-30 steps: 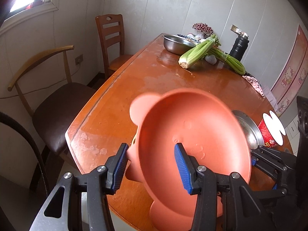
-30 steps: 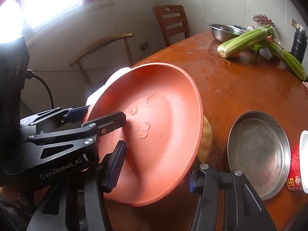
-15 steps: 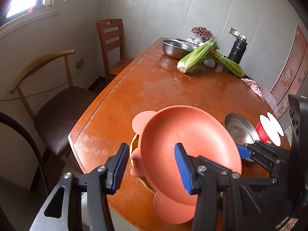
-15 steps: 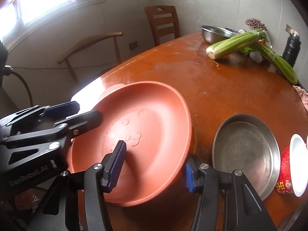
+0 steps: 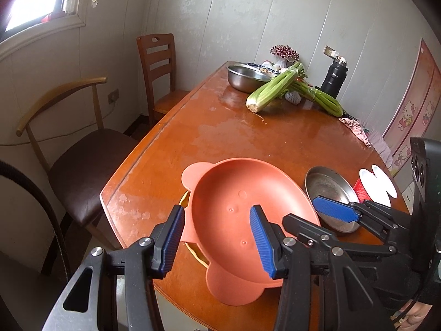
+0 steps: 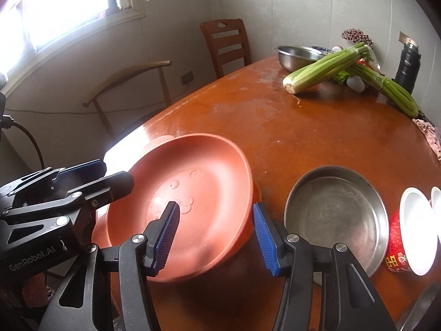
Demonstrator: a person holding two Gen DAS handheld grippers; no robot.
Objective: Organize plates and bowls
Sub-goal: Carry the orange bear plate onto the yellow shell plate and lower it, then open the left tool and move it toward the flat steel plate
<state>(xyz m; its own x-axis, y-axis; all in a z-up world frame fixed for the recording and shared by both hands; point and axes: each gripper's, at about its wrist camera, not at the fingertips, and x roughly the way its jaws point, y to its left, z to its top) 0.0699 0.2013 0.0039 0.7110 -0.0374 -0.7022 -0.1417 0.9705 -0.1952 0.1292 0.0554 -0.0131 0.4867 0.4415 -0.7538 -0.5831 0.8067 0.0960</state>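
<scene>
The left gripper [image 5: 216, 244], fingers spread, now lets the orange bear plate [image 5: 242, 218] lie low over a yellow dish [image 5: 193, 251] near the worktop [image 5: 220, 138] edge, no longer tilted up. The right gripper [image 6: 216, 238] straddles the plate's rim with fingers apart, beside the steel plate [image 6: 335, 215].

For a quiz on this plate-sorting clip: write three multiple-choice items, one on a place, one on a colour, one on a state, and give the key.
1. Where does the steel plate lie?
A) right of the orange plate, beside the red cup
B) on a chair
C) under the celery

2. What colour are the claw pads?
A) green
B) blue
C) white

3. How do the left claw and right claw stand?
A) both shut
B) one shut
C) both open

Key: 1 A, it lies between those two in the right wrist view; 2 B, every visible pad is blue; 3 C, a wide gap separates each pair of fingers.
</scene>
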